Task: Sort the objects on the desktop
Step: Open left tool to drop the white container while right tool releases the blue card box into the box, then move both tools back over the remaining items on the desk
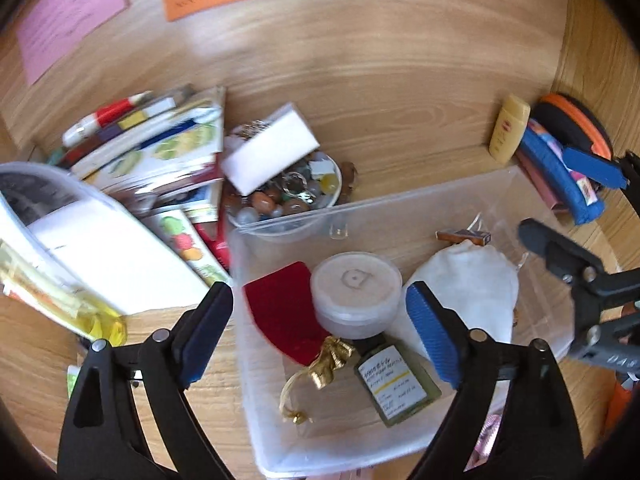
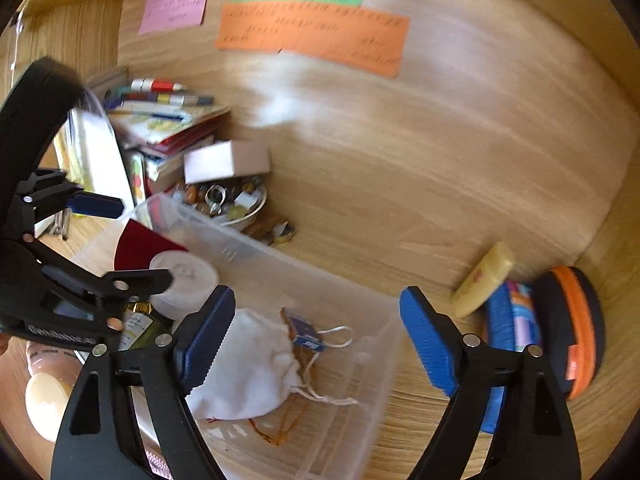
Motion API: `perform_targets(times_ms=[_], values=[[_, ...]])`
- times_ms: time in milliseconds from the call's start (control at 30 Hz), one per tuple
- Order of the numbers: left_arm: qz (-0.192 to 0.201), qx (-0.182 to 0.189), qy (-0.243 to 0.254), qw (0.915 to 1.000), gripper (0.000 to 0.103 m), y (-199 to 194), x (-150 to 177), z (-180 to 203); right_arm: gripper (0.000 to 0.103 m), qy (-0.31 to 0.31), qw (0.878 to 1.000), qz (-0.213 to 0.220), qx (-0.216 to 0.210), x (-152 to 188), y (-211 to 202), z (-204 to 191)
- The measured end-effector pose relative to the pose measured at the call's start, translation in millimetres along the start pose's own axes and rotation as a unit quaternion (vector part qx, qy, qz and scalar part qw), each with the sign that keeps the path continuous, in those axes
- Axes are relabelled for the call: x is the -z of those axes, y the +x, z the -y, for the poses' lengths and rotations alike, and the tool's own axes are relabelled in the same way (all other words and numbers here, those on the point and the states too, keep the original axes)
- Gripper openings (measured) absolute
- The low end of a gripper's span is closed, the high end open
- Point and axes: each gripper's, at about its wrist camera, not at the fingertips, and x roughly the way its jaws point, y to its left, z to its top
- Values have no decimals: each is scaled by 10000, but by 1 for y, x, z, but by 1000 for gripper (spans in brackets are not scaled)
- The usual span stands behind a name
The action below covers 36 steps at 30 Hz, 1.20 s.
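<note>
A clear plastic bin [image 1: 256,360] [image 2: 352,360] sits on the wooden desk. It holds a red velvet pouch [image 1: 280,312] with a gold bow, a round white jar [image 1: 356,292] [image 2: 188,280], a small green bottle [image 1: 396,384] and a white drawstring bag [image 1: 468,292] [image 2: 248,368]. My left gripper [image 1: 320,328] is open and empty above the jar and the bottle. My right gripper [image 2: 316,336] is open and empty above the bin's right half; it also shows in the left wrist view [image 1: 568,216].
A bowl of beads and rings [image 1: 296,196] [image 2: 236,200] with a white box [image 1: 268,152] on it stands behind the bin. Books and pens [image 1: 152,148] pile at left. A yellow tube [image 1: 508,128] [image 2: 484,280], blue case [image 1: 560,172] and orange-black disc [image 2: 572,328] lie at right.
</note>
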Motion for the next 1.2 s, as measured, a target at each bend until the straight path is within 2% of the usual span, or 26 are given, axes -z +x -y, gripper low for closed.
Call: perform_targets(times_ms=[233,433,467,533,667,967,1200], values=[[375,18,-180,9991,93,-40,10,-5,84,202,9997,137,90,1,-35,9],[780,-71,-178,9968,97,-84,33,-8,85,197,9992,312,150,12,-72,5],[838,-53,-190,9963,97,-89,36,-8,85,185,9991,347,171,14,-78,3],[916,-44,-198,9956,98,-97,42,-7,97,179,9988,412,200,20,-89,1],[1024,-46,-213,9945,98,-110,59,-3,99,152,9981,556,228,34,-109,-7],[1023,-116,-310,9942,98,-115,97,-2,99,163,9989,423,133,67,-119,-25],[735,-180,-603,9953,98,-103,124,-17,99,107,9992,252,-282,85,-116,-53]])
